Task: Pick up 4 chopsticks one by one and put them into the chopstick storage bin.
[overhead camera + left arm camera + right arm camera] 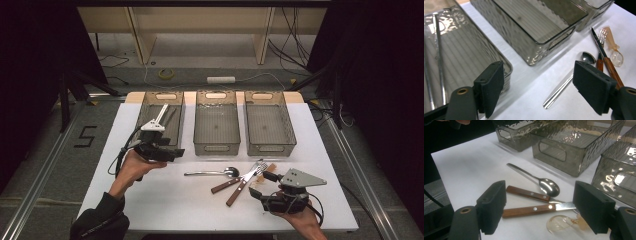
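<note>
Smoky clear plastic bins stand in a row on the white table [150, 200]. Both grippers are released, with nothing between their pads. The left gripper [172, 152] hovers at the near end of the left bin [146, 107], where thin metal rods [437, 55] lie. The right gripper [260, 186] hangs just beside the knife [534, 210], fork [252, 172], steel spoon [212, 173] and clear plastic spoon [560, 223].

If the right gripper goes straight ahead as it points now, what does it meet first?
Probably the wooden-handled knife, lying between the open right gripper jaws' line, with the clear plastic spoon close beside; depth is uncertain.
</note>
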The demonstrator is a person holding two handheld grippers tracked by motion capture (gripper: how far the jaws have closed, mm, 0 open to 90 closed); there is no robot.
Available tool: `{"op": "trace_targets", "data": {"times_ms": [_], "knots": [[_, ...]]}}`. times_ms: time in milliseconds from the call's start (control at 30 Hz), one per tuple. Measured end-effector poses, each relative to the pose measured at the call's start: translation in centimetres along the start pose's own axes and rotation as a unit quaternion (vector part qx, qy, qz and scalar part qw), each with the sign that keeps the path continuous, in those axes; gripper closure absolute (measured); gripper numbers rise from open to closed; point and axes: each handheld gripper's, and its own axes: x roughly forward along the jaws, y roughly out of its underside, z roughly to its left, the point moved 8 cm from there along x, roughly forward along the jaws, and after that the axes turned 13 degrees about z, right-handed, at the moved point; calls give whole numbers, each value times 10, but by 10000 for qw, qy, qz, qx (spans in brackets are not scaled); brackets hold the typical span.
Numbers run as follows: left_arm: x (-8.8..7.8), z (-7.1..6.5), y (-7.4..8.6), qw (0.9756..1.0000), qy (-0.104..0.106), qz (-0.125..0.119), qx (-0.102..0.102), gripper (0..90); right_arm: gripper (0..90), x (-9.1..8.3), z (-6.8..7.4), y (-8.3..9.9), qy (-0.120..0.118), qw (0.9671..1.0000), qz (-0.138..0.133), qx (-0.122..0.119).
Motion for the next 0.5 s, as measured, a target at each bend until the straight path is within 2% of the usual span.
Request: {"op": "trace_targets", "data": {"times_ms": [200, 333, 500], "knots": [[4, -8, 1, 9998, -44, 122, 181, 234, 279, 0, 0, 0, -37, 10000, -11, 13], [7, -14, 0, 9996, -2, 152, 246, 230, 279, 0, 1, 1, -28, 10000, 0, 11], [13, -23, 2, 9982, -84, 316, 497, 222, 279, 0, 1, 0, -30, 10000, -4, -21]]}}
